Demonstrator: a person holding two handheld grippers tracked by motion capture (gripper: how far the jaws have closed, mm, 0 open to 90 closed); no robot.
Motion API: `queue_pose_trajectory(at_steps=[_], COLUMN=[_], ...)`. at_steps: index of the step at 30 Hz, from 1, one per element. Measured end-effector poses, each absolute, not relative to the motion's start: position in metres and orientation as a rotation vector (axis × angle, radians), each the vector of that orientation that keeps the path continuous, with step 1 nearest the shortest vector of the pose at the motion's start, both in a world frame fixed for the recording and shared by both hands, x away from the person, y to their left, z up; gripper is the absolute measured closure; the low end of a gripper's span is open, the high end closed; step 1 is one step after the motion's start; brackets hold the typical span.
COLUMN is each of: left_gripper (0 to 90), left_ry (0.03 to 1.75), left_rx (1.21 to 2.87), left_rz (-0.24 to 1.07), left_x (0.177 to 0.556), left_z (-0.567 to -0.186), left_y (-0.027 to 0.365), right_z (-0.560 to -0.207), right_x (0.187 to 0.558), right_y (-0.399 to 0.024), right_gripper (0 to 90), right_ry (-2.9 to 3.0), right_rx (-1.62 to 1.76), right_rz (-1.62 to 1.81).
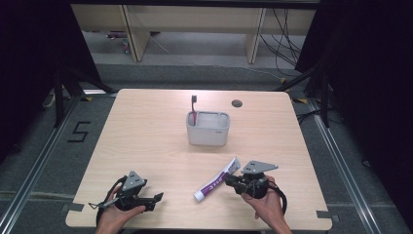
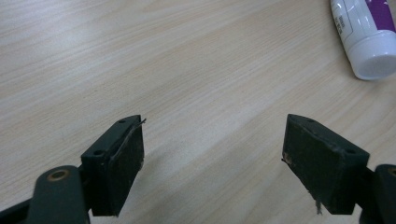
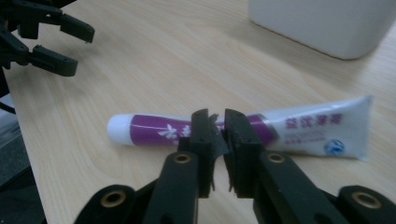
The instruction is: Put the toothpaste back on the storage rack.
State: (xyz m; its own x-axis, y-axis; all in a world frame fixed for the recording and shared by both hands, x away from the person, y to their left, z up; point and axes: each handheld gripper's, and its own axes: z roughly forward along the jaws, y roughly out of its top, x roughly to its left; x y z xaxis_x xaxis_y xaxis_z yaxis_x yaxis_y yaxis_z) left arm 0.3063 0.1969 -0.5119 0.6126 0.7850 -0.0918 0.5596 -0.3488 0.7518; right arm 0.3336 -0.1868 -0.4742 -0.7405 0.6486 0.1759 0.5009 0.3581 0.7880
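A white and purple toothpaste tube (image 1: 216,181) lies on the wooden table (image 1: 146,136), cap toward the front. My right gripper (image 1: 228,180) sits at the tube's right side. In the right gripper view the jaws (image 3: 219,126) stand almost together with nothing between them, and the tube (image 3: 308,128) lies crosswise just past their tips. My left gripper (image 1: 156,197) rests near the front left edge with its jaws (image 2: 215,149) wide apart over bare wood. The tube's cap end (image 2: 366,32) is at the top right of the left gripper view.
A white rectangular holder (image 1: 208,129) stands mid-table with a red toothbrush (image 1: 194,109) upright in its left corner; its wall (image 3: 327,23) is close ahead of the right gripper. A cable hole (image 1: 237,103) is at the back. The left gripper (image 3: 42,37) shows far off.
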Motion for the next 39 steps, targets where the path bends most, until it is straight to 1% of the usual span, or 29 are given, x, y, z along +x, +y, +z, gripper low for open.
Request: queue_pose_trajectory(at_steps=[2,6,8,24,39], left_gripper=[20.3,20.3,20.3,20.5,20.7], left_ry=[1.053,1.061,1.062,1.046,1.050], left_rx=[2.048,2.049,2.050,2.054,2.063], left_rz=[0.371,0.373,0.376,0.373,0.378], left_x=[0.306,0.306,0.306,0.306,0.305], left_z=[-0.511,-0.511,-0.510,-0.510,-0.511], left_y=[0.197,0.197,0.197,0.197,0.195], right_z=[-0.475,-0.476,-0.477,-0.487,-0.495], right_x=[0.334,0.336,0.337,0.339,0.336], right_y=[-0.174,-0.163,-0.151,-0.104,-0.091], right_gripper=[86.9,88.4,89.8,90.0,90.0], right_ry=[2.485,2.509,2.525,2.630,2.709], right_rx=[1.043,1.006,0.954,0.876,0.823], right_rz=[1.321,1.299,1.308,1.239,1.196])
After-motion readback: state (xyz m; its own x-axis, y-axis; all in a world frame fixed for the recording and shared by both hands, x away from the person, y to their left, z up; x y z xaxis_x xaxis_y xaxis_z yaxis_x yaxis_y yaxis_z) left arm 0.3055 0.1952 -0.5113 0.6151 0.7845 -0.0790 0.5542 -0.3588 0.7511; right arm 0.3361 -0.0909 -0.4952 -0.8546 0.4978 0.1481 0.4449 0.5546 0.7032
